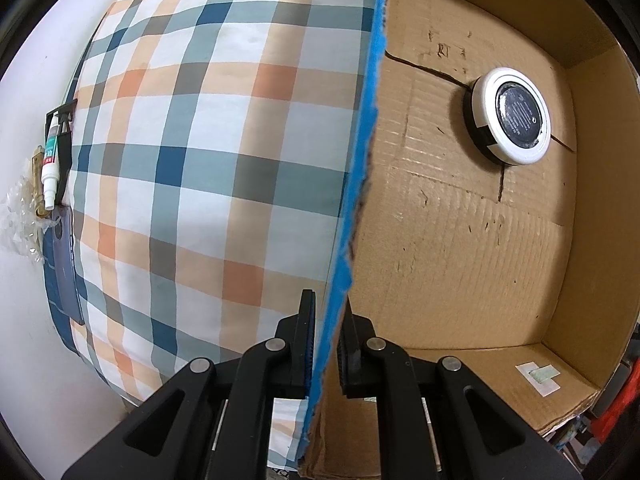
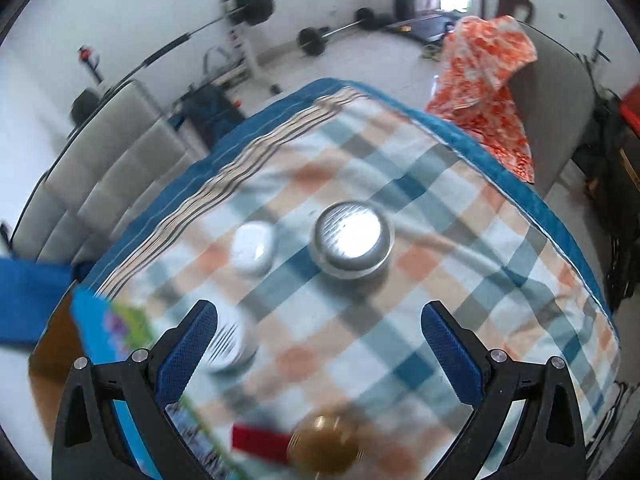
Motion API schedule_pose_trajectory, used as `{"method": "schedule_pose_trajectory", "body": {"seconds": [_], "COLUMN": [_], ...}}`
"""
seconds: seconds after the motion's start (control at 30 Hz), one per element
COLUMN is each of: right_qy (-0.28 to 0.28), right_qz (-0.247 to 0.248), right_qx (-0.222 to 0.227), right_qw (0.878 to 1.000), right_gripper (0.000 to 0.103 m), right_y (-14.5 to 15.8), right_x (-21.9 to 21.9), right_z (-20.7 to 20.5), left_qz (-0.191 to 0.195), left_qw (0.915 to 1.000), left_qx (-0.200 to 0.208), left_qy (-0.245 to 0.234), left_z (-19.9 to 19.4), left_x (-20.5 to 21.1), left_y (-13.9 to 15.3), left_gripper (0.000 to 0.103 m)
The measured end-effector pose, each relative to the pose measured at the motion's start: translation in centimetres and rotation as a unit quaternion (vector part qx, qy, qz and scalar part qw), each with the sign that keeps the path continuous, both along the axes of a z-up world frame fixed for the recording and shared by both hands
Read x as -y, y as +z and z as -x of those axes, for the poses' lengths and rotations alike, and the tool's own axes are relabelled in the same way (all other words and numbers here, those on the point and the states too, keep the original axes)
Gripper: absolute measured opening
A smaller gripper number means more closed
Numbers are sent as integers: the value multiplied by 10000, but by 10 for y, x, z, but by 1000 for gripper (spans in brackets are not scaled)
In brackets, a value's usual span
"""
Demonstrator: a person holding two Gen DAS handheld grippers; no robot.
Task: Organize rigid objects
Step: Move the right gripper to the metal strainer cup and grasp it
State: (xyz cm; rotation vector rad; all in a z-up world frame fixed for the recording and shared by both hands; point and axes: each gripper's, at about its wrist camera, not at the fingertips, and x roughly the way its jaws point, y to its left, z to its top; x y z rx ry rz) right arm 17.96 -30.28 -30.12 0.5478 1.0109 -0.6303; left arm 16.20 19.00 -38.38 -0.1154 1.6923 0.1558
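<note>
My left gripper [image 1: 326, 344] is shut on the blue-taped wall [image 1: 360, 184] of a cardboard box [image 1: 460, 240]. Inside the box lies a round white-rimmed tin with a dark lid [image 1: 510, 116]. My right gripper [image 2: 320, 340] is open and empty above the plaid cloth [image 2: 460, 280]. Ahead of it on the cloth sit a shiny metal bowl [image 2: 352, 240] and a white rounded case [image 2: 254, 248]. A white round container [image 2: 232, 348] lies by its left finger, and a brown round lid [image 2: 326, 444] and a red piece [image 2: 260, 442] lie below it. The right view is blurred.
A plaid cushion [image 1: 192, 152] lies left of the box, with a white glue bottle [image 1: 51, 160] and plastic wrap [image 1: 20, 216] beyond it. A blue picture booklet [image 2: 116, 332] lies at the cloth's left. Grey chairs [image 2: 100, 168], an orange cloth [image 2: 488, 80] and barbells [image 2: 256, 6] stand behind.
</note>
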Motion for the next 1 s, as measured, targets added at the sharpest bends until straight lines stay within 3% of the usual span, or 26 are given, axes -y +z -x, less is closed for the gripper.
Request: {"method": "schedule_pose_trajectory", "body": {"seconds": [0.1, 0.27, 0.37, 0.47, 0.57, 0.8, 1.0], "right_qy": [-269, -529, -676, -748, -835, 58, 998], "right_qz": [34, -312, -294, -438, -549, -472, -681], "right_qx": [-4, -279, -482, -774, -722, -1283, -1919], "right_qw": [9996, 9977, 9961, 9932, 9924, 9906, 9740], "right_gripper": [103, 101, 96, 74, 74, 73, 73], "right_y": [-22, -62, -78, -93, -96, -96, -101], "right_x": [18, 39, 47, 54, 60, 35, -4], "right_z": [-10, -33, -46, -57, -57, -54, -31], "left_qz": [-1, -38, -46, -19, -20, -51, -72], "left_qw": [10000, 9998, 9997, 9996, 9996, 9998, 9999], "left_qx": [-2, -9, -15, -19, -21, 1, 11], "left_qy": [90, 197, 240, 285, 274, 168, 106], "left_z": [1, 2, 2, 2, 1, 1, 3], "left_x": [-3, -5, -9, -12, -13, -9, -3], "left_y": [-1, -5, -6, -7, -7, -5, -5], "left_gripper": [8, 9, 9, 9, 9, 9, 9]}}
